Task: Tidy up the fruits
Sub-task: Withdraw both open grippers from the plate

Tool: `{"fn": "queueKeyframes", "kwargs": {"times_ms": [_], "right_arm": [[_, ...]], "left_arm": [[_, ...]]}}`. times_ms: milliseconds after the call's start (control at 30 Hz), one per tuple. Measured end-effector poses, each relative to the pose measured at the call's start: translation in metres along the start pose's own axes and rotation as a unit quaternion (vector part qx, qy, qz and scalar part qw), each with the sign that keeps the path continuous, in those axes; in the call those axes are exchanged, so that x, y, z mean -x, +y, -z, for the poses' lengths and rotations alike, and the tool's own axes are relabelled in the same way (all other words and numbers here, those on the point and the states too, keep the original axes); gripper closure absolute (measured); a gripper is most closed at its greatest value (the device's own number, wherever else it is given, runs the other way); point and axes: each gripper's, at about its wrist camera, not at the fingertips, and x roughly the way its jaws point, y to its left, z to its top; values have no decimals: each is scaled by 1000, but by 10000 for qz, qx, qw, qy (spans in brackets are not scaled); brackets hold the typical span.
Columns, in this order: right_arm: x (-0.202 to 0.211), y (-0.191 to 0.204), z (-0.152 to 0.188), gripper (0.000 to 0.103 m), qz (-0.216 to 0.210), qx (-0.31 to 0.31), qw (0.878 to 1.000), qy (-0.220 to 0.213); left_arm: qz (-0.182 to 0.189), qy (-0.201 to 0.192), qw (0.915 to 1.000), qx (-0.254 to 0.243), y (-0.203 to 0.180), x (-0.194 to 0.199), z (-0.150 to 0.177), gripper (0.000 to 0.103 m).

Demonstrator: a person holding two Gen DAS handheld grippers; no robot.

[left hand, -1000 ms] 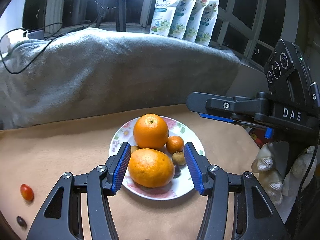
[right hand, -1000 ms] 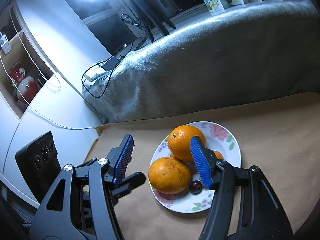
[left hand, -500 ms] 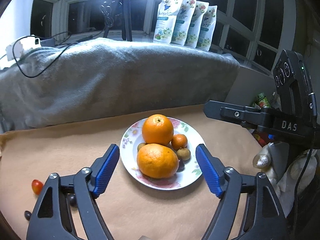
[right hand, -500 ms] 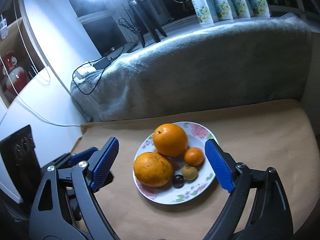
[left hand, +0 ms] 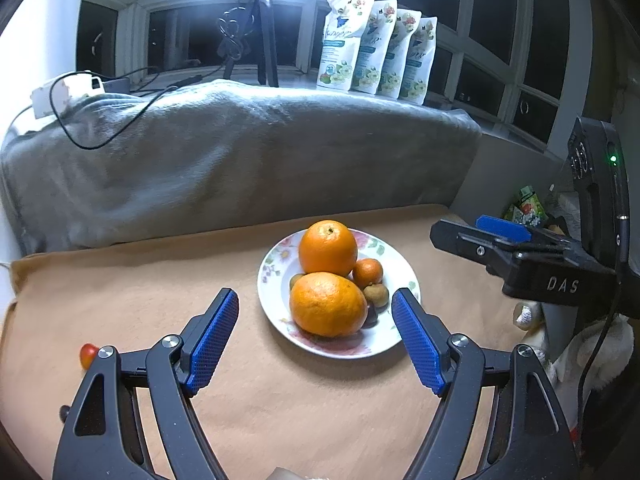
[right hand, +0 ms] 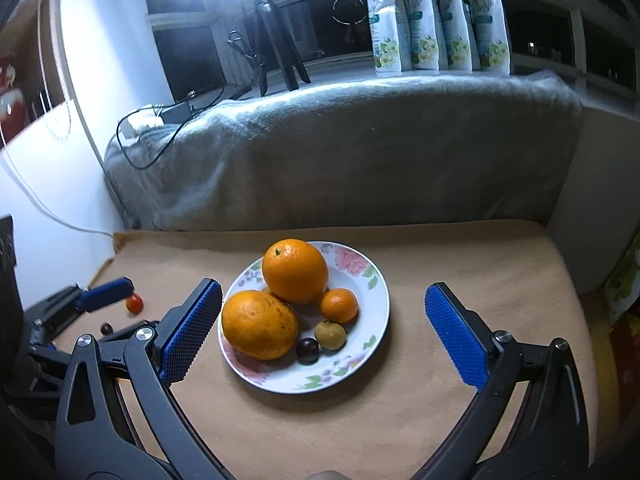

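Both my grippers tipped down toward the plate (right hand: pixel 376 312) of fruit. My right fingers (right hand: pixel 456 332) had just spread wide, empty; my left fingers (left hand: pixel 212 336) were spread too, empty.

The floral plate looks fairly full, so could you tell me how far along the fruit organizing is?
Mostly done: the plate holds two large oranges, a small orange, a brownish fruit and a dark one. Nothing is in hand: the left gripper and right gripper are open and empty, the right's jaws having just widened. Left: a red tomato and a dark fruit on the mat.
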Motion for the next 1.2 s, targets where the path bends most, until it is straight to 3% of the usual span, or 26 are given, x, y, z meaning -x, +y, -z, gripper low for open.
{"fn": "queueKeyframes", "kwargs": {"times_ms": [267, 733, 1200], "right_arm": [[17, 20, 11, 0, 163, 370, 9989, -243], [22, 46, 20, 0, -71, 502, 9980, -369], [12, 85, 25, 0, -738, 775, 9941, -181]], "left_arm": [[-158, -99, 9998, 8, 5, 16, 10, 24], [-521, -54, 9982, 281, 40, 32, 30, 24], [-1173, 216, 9886, 923, 116, 58, 68, 24]]}}
